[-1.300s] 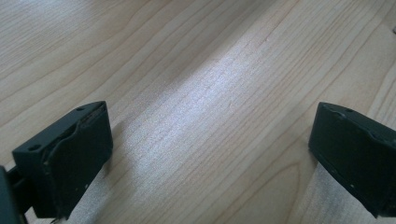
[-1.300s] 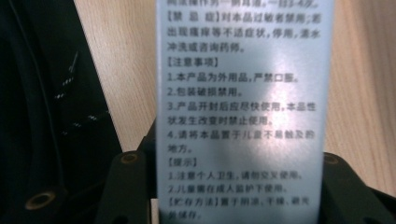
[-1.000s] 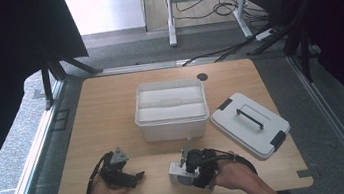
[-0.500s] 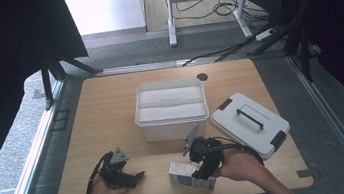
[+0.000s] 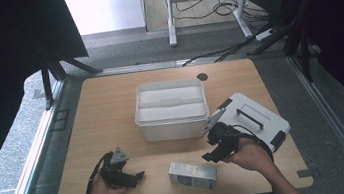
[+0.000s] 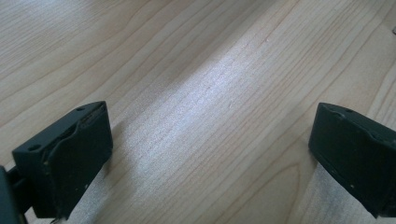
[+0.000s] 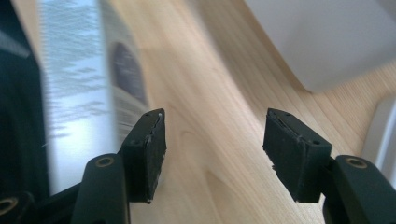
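**Small box lay just left of the right claw, long side along the table's front edge**

The small silvery box [image 5: 193, 174] lay flat on the wooden table [image 5: 112, 115] near its front edge, between the two hands, its long axis running roughly along that edge. The right claw [image 5: 215, 147] hung just beside the box's right end, released: its jaws had just been opening, and in the right gripper view nothing but bare wood lay between them, the box [image 7: 79, 88] blurred off to one side. The left claw [image 5: 129, 176] rested on the table farther off, jaws spread wide and empty. The right hand was clearly the nearer of the two. The white bin [image 5: 171, 108] stood behind the box, and its lid [image 5: 256, 118] lay to the right.
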